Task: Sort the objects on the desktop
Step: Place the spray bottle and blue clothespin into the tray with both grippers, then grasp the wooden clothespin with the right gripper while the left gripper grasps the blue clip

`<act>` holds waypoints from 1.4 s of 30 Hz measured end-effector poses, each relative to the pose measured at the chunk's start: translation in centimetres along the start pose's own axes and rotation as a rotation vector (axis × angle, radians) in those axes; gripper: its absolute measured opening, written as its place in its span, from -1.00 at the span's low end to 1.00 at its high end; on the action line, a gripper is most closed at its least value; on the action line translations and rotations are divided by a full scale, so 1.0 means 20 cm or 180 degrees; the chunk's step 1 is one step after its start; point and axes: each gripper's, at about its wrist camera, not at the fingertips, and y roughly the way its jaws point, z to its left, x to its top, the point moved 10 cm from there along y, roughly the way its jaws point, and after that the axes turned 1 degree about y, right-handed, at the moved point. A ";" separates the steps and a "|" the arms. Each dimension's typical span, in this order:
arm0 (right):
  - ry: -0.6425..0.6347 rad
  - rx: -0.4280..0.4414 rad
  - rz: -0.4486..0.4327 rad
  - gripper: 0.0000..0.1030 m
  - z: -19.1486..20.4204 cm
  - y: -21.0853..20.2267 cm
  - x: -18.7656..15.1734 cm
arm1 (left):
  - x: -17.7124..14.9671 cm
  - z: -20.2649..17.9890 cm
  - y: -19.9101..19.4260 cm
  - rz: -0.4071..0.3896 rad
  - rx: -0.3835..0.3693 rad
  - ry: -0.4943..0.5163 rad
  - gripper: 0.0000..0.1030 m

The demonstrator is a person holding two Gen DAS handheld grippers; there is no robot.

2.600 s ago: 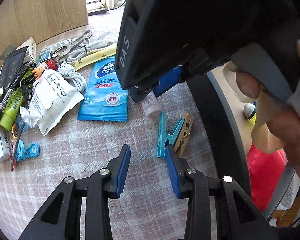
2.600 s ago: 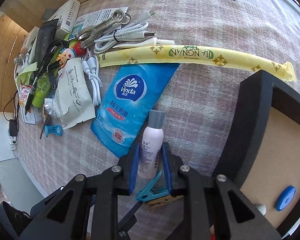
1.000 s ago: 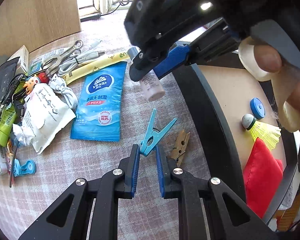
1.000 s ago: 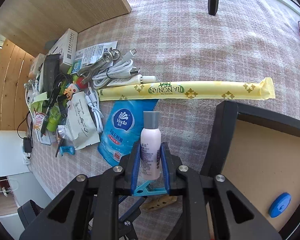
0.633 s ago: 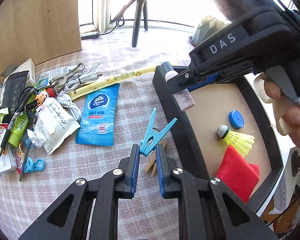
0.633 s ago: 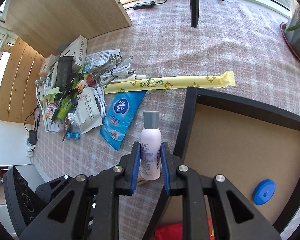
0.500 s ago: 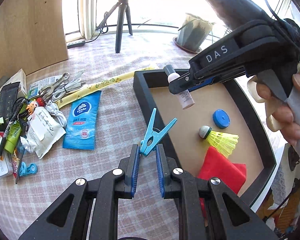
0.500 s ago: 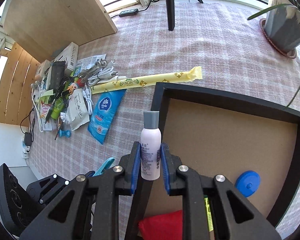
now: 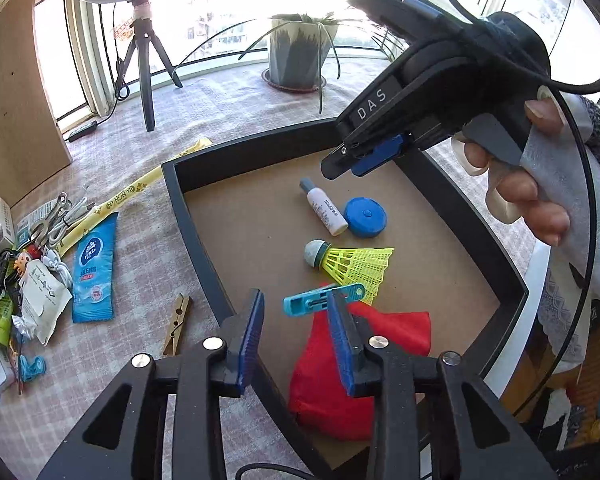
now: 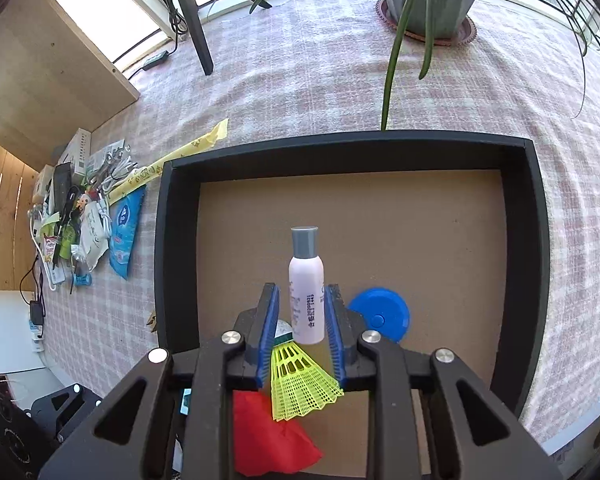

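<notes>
Since half a second back both grippers have travelled from the tray edge to over its floor, and their jaws have just been opening. Left wrist view: left gripper [image 9: 296, 316] stands apart, blue clothespin [image 9: 323, 298] released, lying across the red bag [image 9: 352, 364] between the pads, long axis roughly level across the picture, round end toward the shuttlecock [image 9: 348, 264]. Bottle [image 9: 324, 212] lies flat on the tray [image 9: 188, 216] floor beside the blue disc [image 9: 366, 217], cap pointing to the far left corner; right gripper [image 9: 360, 160] hangs above it, clear. Right wrist view: right gripper [image 10: 300, 332] jaws apart, bottle [image 10: 306, 284] between them untouched, long axis running away from camera, grey cap far. To finish well, probably lift both straight up so pads don't drag either item. Wooden peg [image 9: 176, 320] waits on the table [image 9: 148, 184].
</notes>
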 end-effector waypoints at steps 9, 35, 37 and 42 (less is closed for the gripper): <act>-0.0125 0.0231 0.0050 -0.26 0.19 -0.05 -0.15 | -0.20 0.43 -0.08 0.0030 0.0385 -0.0454 -0.28; 0.0420 0.0620 0.0268 -0.26 0.93 0.25 -0.51 | -0.52 1.29 -0.12 0.0473 0.0189 -0.0037 -0.28; 0.0492 0.0619 0.0255 -0.26 0.93 0.26 -0.51 | -0.50 1.27 -0.14 0.0442 0.0082 0.0037 -0.28; 0.0580 0.0518 0.0188 -0.25 0.92 0.28 -0.49 | -0.45 1.28 -0.12 0.0469 0.0213 0.0260 -0.28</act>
